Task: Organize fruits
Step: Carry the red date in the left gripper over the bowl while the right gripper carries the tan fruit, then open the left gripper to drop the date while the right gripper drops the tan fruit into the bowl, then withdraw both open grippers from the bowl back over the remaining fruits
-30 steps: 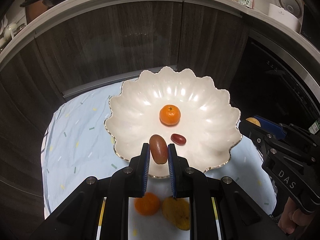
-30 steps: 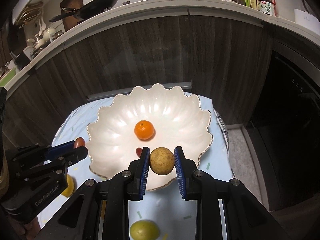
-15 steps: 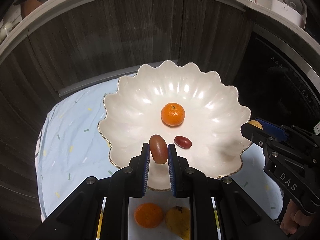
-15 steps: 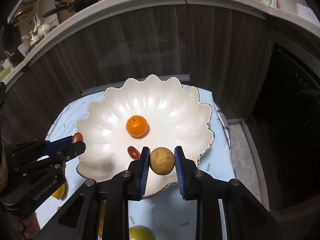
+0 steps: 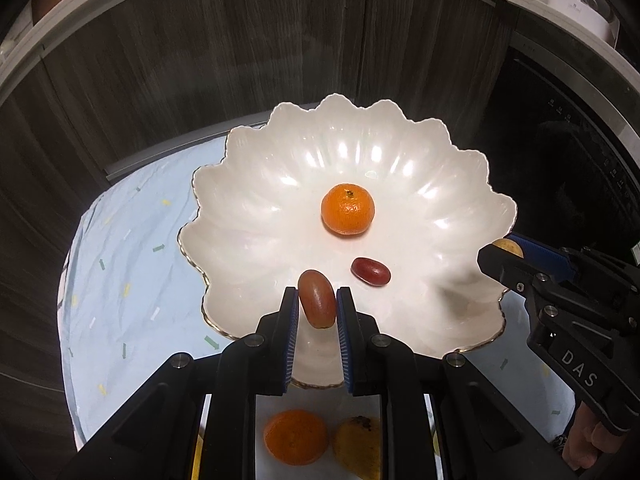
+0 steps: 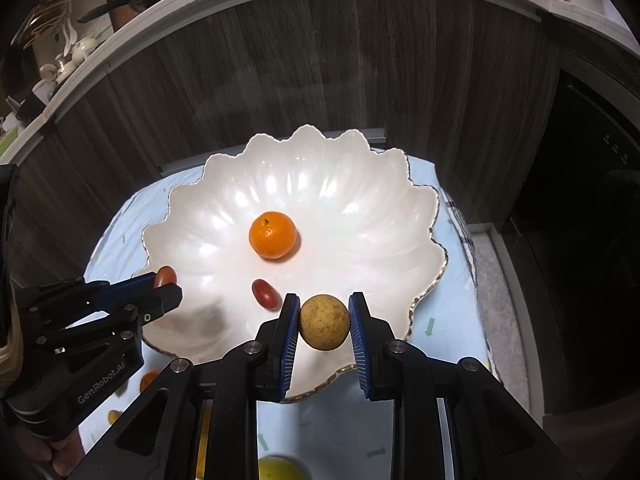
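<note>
A white scalloped plate [image 5: 280,216] [image 6: 360,216] sits on a light blue cloth. On it lie a mandarin [image 5: 347,209] [image 6: 273,234] and a small red oval fruit [image 5: 370,271] [image 6: 265,294]. My left gripper [image 5: 317,312] is shut on a brownish-red oval fruit [image 5: 317,298], held above the plate's near left part; it also shows in the right wrist view [image 6: 165,275]. My right gripper [image 6: 324,322] is shut on a round yellow-brown fruit [image 6: 324,322] above the plate's near right rim; in the left wrist view [image 5: 508,246] only its tip shows.
A mandarin [image 5: 295,436] and a yellow fruit [image 5: 358,444] lie on the cloth [image 5: 120,280] below the left gripper. A yellow-green fruit [image 6: 280,468] lies below the right gripper. Dark wood cabinets [image 6: 320,60] stand behind the table; a dark appliance [image 6: 580,200] is at right.
Both grippers have moved forward over the plate with their fruits still held. The plate's fruits have not moved.
</note>
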`<state>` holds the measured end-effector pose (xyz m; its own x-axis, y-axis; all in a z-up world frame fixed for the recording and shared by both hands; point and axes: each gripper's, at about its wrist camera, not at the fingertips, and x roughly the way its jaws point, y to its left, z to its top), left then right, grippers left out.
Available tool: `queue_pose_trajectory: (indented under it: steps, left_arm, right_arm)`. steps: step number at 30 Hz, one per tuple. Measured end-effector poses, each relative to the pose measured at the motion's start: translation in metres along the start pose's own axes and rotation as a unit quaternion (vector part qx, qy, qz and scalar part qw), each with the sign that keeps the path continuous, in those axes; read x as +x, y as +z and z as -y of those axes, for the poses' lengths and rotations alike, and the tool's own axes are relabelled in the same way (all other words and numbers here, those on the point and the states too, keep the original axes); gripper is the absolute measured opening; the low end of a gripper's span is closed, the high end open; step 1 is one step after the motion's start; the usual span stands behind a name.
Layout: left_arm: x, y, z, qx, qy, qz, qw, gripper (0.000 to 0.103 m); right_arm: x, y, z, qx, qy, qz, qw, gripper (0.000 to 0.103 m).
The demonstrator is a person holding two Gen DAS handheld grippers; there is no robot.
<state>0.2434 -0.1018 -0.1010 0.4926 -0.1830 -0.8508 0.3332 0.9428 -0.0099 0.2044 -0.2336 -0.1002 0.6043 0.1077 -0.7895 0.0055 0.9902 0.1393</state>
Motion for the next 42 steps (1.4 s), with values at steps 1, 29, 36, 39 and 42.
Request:
queue_pose_trajectory:
  steps: [1, 29, 36, 39, 42]
  left_arm:
    - [0.000, 0.000, 0.000, -0.001, 0.000, -0.001, 1.0000, 0.026]
    - [-0.040, -0.008, -0.007, -0.015, 0.026, 0.029, 0.9991, 0.066]
    - [-0.058, -0.014, -0.008, -0.016, 0.029, 0.041, 0.9986, 0.066]
    - [-0.066, -0.017, -0.009, -0.017, 0.031, 0.046, 0.9983, 0.066]
    - [-0.073, -0.020, -0.009, -0.017, 0.031, 0.049, 0.9982, 0.066]
  right_arm:
    - [0.001, 0.000, 0.000, -0.001, 0.000, -0.001, 1.000, 0.027]
    - [-0.036, -0.001, -0.005, 0.001, -0.026, 0.035, 0.999, 0.065]
    - [-0.053, -0.005, -0.011, -0.003, -0.027, 0.044, 0.999, 0.065]
    - [-0.059, -0.006, -0.014, -0.004, -0.027, 0.047, 0.999, 0.065]
    - [-0.064, -0.008, -0.017, -0.006, -0.028, 0.050, 0.998, 0.065]
